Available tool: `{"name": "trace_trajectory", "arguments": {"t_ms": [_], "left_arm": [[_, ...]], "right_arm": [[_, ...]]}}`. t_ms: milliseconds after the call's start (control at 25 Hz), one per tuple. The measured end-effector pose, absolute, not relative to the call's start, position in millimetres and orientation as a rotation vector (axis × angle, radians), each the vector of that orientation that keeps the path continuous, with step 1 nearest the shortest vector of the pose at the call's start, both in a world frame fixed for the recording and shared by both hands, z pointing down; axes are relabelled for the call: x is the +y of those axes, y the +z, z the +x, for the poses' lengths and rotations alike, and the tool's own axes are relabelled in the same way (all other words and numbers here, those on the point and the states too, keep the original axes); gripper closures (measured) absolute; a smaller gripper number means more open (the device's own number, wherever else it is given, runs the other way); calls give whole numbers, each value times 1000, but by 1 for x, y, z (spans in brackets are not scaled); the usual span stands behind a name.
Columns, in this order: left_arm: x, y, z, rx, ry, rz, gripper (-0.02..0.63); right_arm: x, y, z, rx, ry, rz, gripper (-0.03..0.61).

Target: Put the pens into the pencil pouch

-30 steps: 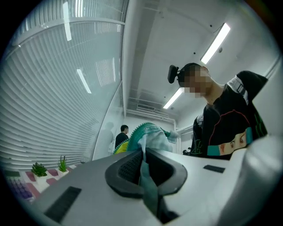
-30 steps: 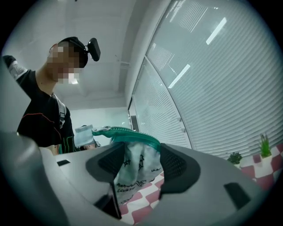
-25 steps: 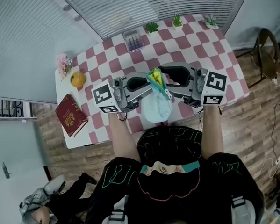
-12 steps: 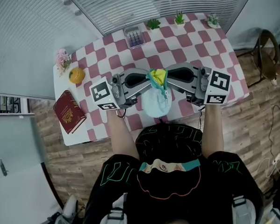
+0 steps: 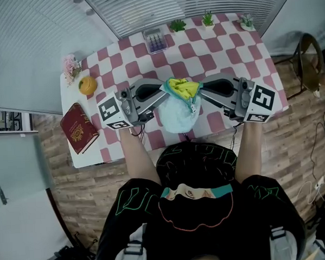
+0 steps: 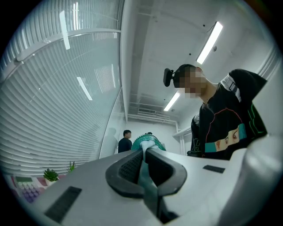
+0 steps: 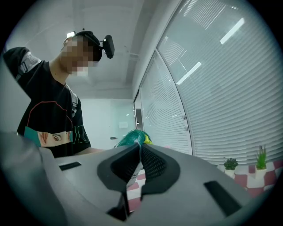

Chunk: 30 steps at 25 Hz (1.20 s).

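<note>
A light-blue pencil pouch (image 5: 178,116) with a yellow lining (image 5: 183,87) and a teal zipper hangs in the air above the pink checkered table (image 5: 229,47). My left gripper (image 5: 163,94) is shut on the pouch's left rim, and the teal fabric (image 6: 148,141) shows pinched between its pads (image 6: 132,165). My right gripper (image 5: 201,91) has just been closing its jaws, and they now pinch the right rim (image 7: 130,137). The pouch mouth is stretched open between the two. A clear case of pens (image 5: 157,41) sits at the table's far side.
On the table's left part lie a red book (image 5: 78,134), a yellow round thing (image 5: 87,85) and pink flowers (image 5: 69,65). Three small potted plants (image 5: 208,19) line the back edge. A chair (image 5: 311,64) stands to the right of the table.
The two grippers have drawn apart, the left one going left, and the pouch mouth is stretched wider, showing more yellow lining. The right jaws have come together on the rim.
</note>
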State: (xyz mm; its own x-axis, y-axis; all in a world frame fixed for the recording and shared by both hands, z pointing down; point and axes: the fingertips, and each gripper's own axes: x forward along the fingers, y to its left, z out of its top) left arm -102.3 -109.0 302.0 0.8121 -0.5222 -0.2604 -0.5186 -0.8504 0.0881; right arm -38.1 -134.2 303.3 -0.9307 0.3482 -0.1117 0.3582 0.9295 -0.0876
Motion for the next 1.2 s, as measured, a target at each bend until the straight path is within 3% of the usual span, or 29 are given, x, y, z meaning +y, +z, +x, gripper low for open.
{"name": "trace_trajectory", "arguments": {"t_ms": [440,560,760,920,1200], "left_arm": [[-91,305,-120,-904,-454,2955,614],[-85,303,-132,-939,-433,2950,614],[-71,307,-151,-973,-358,2932,612],[-56,314,-165,-947,-316,2909,612],[-25,334,-198,-911,-313,2850,613]], "right_arm": [[-128,303,-33,2966,-172,520,560],[-124,308,-44,2979,-238,497,504],[-121,319,-63,3046,-295,364,500],[-118,335,-79,3147,-332,175,577],[-98,377,-97,3362,-309,-115,577]]}}
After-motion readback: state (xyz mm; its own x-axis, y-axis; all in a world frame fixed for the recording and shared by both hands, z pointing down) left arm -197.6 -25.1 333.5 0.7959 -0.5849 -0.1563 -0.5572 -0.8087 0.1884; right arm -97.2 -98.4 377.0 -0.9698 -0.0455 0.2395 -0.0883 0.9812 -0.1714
